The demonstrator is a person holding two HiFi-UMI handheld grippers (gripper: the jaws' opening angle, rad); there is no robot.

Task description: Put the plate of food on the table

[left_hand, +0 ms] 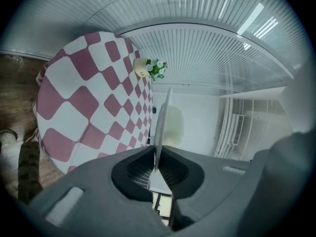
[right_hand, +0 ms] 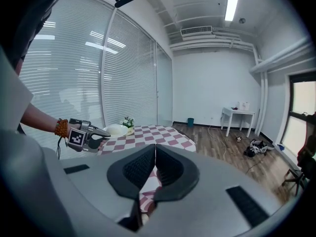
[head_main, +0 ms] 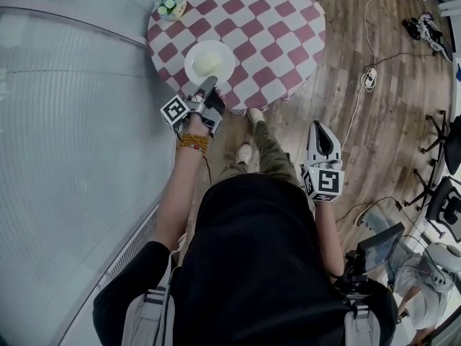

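A white plate [head_main: 209, 62] with a pale mound of food [head_main: 207, 60] hangs over the near edge of the round red-and-white checked table [head_main: 274, 34]. My left gripper [head_main: 205, 96] is shut on the plate's near rim. In the left gripper view the plate [left_hand: 161, 127] stands edge-on between the jaws, with the food [left_hand: 174, 125] to its right. Whether the plate touches the tabletop I cannot tell. My right gripper [head_main: 323, 146] is held back over the floor, shut and empty. From the right gripper view [right_hand: 155, 154] the plate [right_hand: 116, 129] shows at table height.
A small pot of flowers [head_main: 171, 0] stands at the table's far left edge. A glass wall with blinds [head_main: 72, 121] runs along the left. A white cable and power strip [head_main: 369, 78] lie on the wooden floor, with office chairs [head_main: 443, 193] at right.
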